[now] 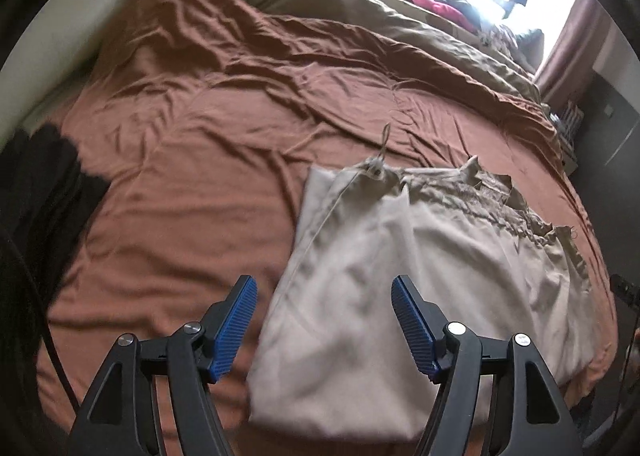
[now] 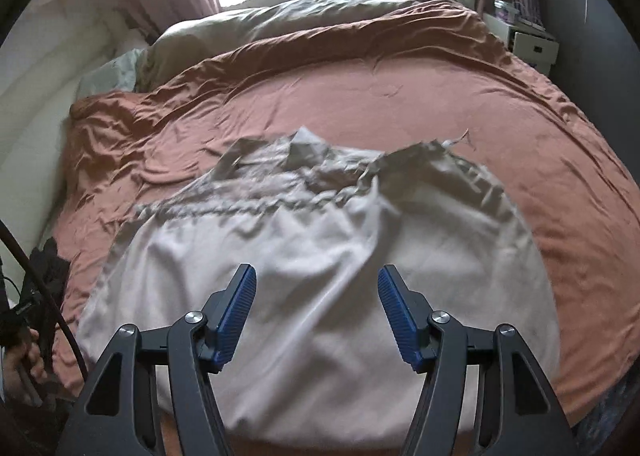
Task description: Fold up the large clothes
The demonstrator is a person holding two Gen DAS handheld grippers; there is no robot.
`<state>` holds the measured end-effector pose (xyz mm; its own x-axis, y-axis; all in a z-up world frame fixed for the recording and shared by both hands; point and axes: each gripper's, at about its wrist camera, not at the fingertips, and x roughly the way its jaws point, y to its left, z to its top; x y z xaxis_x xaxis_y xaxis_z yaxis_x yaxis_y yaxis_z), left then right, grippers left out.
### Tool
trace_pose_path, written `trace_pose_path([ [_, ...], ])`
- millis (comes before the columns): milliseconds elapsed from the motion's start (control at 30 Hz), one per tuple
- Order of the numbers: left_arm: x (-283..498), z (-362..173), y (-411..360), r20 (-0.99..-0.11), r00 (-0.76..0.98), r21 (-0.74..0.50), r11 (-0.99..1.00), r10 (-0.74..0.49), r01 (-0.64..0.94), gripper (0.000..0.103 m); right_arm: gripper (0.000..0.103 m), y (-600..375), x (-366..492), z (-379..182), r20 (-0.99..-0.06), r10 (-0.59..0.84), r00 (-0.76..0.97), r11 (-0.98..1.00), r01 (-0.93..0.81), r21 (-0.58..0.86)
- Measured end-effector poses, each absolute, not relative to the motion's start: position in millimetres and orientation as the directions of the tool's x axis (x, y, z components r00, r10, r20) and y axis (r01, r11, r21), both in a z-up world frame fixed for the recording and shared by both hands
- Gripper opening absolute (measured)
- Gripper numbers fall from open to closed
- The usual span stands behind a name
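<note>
While above beige garment (image 1: 384,296), left tool (image 1: 324,320), right tool (image 2: 316,312), both agape, empty.

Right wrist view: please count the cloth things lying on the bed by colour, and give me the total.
Beige garment: 1
Rust-brown bedcover: 1
Olive-tan duvet: 1
Black clothing at the bed's left edge: 1
Total: 4
</note>
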<state>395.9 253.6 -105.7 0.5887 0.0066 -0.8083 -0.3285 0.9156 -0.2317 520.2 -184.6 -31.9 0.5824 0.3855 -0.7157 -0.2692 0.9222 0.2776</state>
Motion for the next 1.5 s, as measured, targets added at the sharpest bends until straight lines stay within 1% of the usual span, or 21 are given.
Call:
trace_pose_path([
  [200, 359, -130, 269, -0.817, 0.577, -0.297, 0.874, -0.024, -0.384, 0.071, 0.062, -174, 490, -38, -0.723, 0.418, 0.549, 0.907, -0.302, 0.295],
  [400, 334, -162, 276, -0.824, 0.56, -0.37, 0.83, -0.086, -0.417, 0.071, 0.061, -159, 474, -55, -0.733, 0.46, 0.501, 0.884, -0.334, 0.327],
  [433, 332, -165, 276, -0.825, 0.558, -0.378, 0.825, -0.093, -0.42, 0.071, 0.058, -155, 472, -57, -0.736, 0.46, 0.496, 0.884, -0.337, 0.325],
  [567, 324, -182, 277, -0.815, 0.556, -0.451, 0.782, -0.163, -0.43, 0.071, 0.053, -135, 461, -75, -0.754, 0.471, 0.457, 0.874, -0.358, 0.328],
  [633, 325, -188, 277, -0.813, 0.552, -0.471, 0.768, -0.187, -0.434, 0.071, 0.045, -127, 457, -84, -0.761, 0.484, 0.433, 0.865, -0.365, 0.343],
  [667, 325, -191, 277, -0.813, 0.549, -0.478, 0.762, -0.195, -0.436, 0.071, 0.043, -123, 455, -89, -0.765, 0.489, 0.418, 0.861, -0.373, 0.346],
  [767, 327, -202, 278, -0.804, 0.543, -0.518, 0.733, -0.242, -0.441, 0.065, 0.034, -113, 453, -102, -0.783, 0.482, 0.394, 0.859, -0.387, 0.334],
  [800, 329, -205, 278, -0.801, 0.542, -0.529, 0.724, -0.254, -0.442, 0.065, 0.031, -110, 453, -106, -0.786, 0.484, 0.383, 0.858, -0.386, 0.34],
  [867, 331, -209, 279, -0.794, 0.548, -0.542, 0.712, -0.262, -0.446, 0.065, 0.028, -107, 455, -115, -0.795, 0.487, 0.363, 0.857, -0.376, 0.353],
  [933, 333, -211, 279, -0.785, 0.555, -0.558, 0.701, -0.274, -0.444, 0.064, 0.023, -103, 456, -124, -0.805, 0.48, 0.349, 0.861, -0.364, 0.355],
  [1033, 335, -214, 279, -0.763, 0.575, -0.596, 0.665, -0.296, -0.449, 0.064, 0.02, -95, 456, -135, -0.826, 0.445, 0.346, 0.875, -0.363, 0.32],
  [1100, 332, -217, 278, -0.736, 0.594, -0.64, 0.623, -0.326, -0.45, 0.061, 0.019, -89, 461, -141, -0.839, 0.423, 0.342, 0.884, -0.358, 0.3],
  [1133, 331, -216, 276, -0.732, 0.6, -0.643, 0.617, -0.323, -0.453, 0.059, 0.017, -86, 464, -143, -0.842, 0.419, 0.341, 0.887, -0.354, 0.297],
  [1200, 328, -217, 273, -0.729, 0.607, -0.646, 0.611, -0.317, -0.457, 0.048, 0.012, -82, 475, -146, -0.843, 0.409, 0.348, 0.893, -0.343, 0.291],
  [1233, 328, -218, 274, -0.724, 0.61, -0.654, 0.601, -0.321, -0.46, 0.047, 0.01, -80, 483, -147, -0.844, 0.4, 0.357, 0.898, -0.337, 0.282],
  [1300, 327, -220, 277, -0.712, 0.624, -0.67, 0.577, -0.322, -0.467, 0.045, 0.008, -76, 496, -149, -0.845, 0.389, 0.367, 0.904, -0.327, 0.274],
  [1467, 332, -223, 279, -0.711, 0.64, -0.669, 0.564, -0.292, -0.485, 0.044, 0.008, -56, 514, -156, -0.841, 0.378, 0.386, 0.91, -0.324, 0.26],
  [1500, 334, -223, 280, -0.711, 0.642, -0.668, 0.561, -0.286, -0.489, 0.042, 0.008, -54, 520, -157, -0.839, 0.378, 0.391, 0.91, -0.323, 0.259],
])
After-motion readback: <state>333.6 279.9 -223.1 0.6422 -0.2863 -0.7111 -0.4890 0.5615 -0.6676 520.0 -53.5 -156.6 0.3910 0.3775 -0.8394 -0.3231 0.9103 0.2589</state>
